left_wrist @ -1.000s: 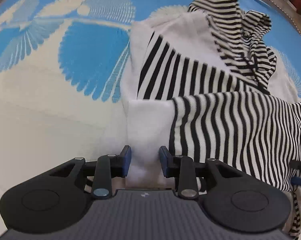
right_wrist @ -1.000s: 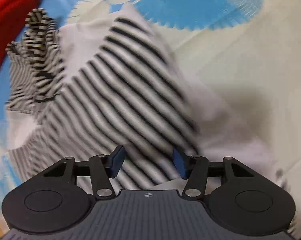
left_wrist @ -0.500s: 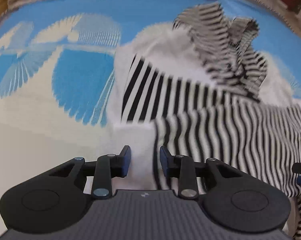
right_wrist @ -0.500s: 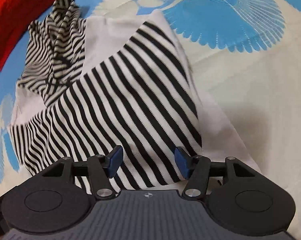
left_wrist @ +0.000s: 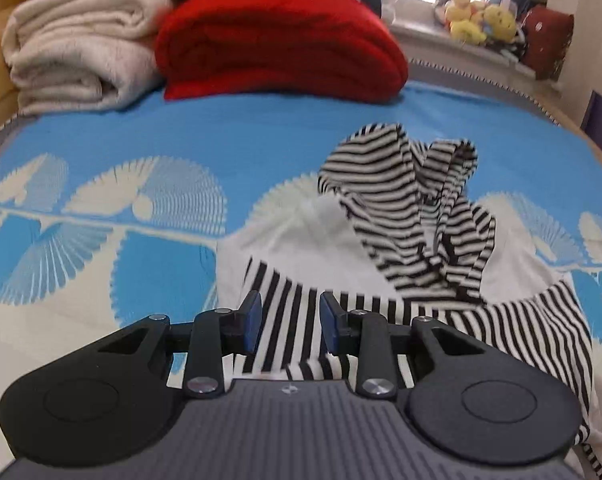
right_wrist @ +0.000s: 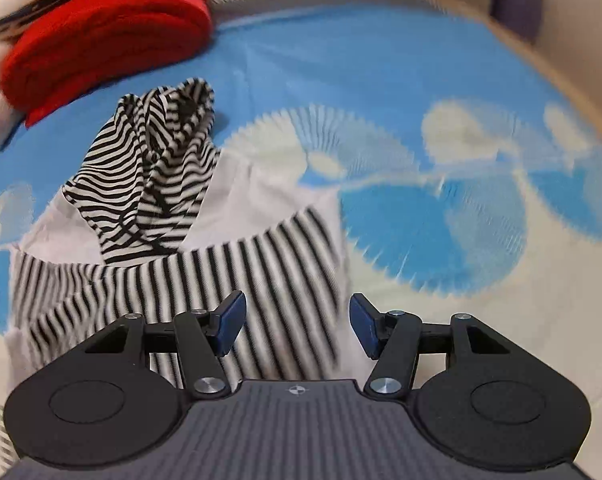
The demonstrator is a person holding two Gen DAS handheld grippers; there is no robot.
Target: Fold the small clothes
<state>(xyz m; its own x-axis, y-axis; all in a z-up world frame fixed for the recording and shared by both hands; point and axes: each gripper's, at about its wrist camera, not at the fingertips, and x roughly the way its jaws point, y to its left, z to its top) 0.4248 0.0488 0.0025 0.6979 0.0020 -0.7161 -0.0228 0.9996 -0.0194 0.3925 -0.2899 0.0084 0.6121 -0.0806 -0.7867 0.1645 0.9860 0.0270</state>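
Note:
A small hooded top [left_wrist: 381, 300] lies on the bed, white with black stripes, its lower part folded over the body. Its striped hood [left_wrist: 413, 208] is bunched at the far end. My left gripper [left_wrist: 289, 322] hovers above the top's near left part, jaws open, with the cloth lying flat below them. In the right wrist view the same top [right_wrist: 261, 272] and its hood [right_wrist: 153, 172] sit left of centre. My right gripper [right_wrist: 297, 322] hangs over the top's right edge, open wide, nothing pinched.
The bedspread [left_wrist: 221, 132] is blue with cream fan patterns. At the far end are a folded red blanket [left_wrist: 277, 44] and a cream blanket [left_wrist: 77, 52]. Soft toys [left_wrist: 481, 24] sit on a ledge at the back right. The bed's wooden edge runs along the right.
Both grippers have risen off the top and tipped upward, so the far blankets now come into view. The right one has rolled level. The top stays flat on the bed.

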